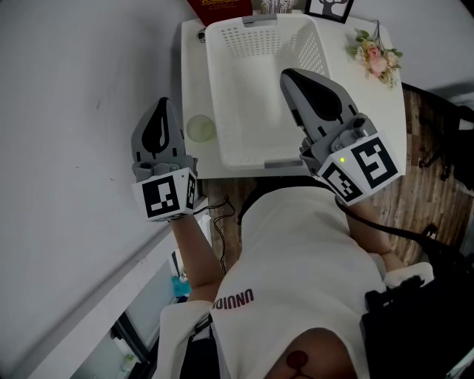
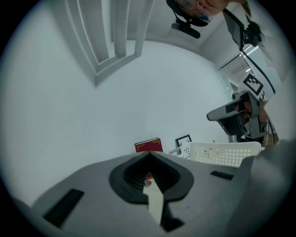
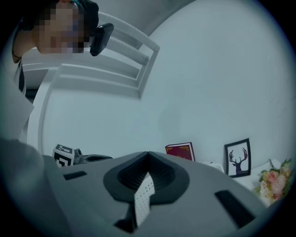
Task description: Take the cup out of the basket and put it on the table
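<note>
Both grippers closed on nothing; cup out on the table.
Your left gripper [image 1: 162,111] hangs just left of the table [image 1: 191,66], near the cup [image 1: 200,129]; your right gripper [image 1: 290,80] hovers over the basket [image 1: 222,89]. One cup, one basket, one book [image 1: 218,9], one frame [image 1: 329,7], one flower bunch [image 1: 376,55]. The basket holds nothing; the cup stands just beside its left wall.

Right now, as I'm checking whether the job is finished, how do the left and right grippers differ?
The left gripper shows left of the table, beside the cup; the right gripper shows over the basket. The left points straight ahead; the right slants leftward. Both claws are shut and empty.
</note>
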Motion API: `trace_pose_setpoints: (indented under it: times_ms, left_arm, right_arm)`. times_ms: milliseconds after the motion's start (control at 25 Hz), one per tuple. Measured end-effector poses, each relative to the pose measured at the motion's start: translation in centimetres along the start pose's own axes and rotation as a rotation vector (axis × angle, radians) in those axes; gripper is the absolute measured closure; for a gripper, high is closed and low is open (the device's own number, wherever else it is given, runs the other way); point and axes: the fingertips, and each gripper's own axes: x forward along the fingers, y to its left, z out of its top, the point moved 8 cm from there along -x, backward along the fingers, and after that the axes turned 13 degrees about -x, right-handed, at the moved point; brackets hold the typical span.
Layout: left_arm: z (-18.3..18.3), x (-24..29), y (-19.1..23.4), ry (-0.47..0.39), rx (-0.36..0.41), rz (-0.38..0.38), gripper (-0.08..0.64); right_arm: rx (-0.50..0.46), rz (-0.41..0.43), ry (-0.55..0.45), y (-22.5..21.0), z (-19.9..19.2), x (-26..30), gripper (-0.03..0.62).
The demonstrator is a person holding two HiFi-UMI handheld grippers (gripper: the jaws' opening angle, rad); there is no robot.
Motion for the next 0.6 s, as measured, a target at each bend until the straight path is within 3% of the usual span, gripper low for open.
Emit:
trace_pose_setpoints:
  times_ms: [600]
  left_arm:
    - [1.2, -0.6, -0.6, -0.041, 0.017, 0.002, 0.548]
  right_arm:
    - [-0.02, -0.006, 0.007, -0.1, 0.3, -0.8, 0.574]
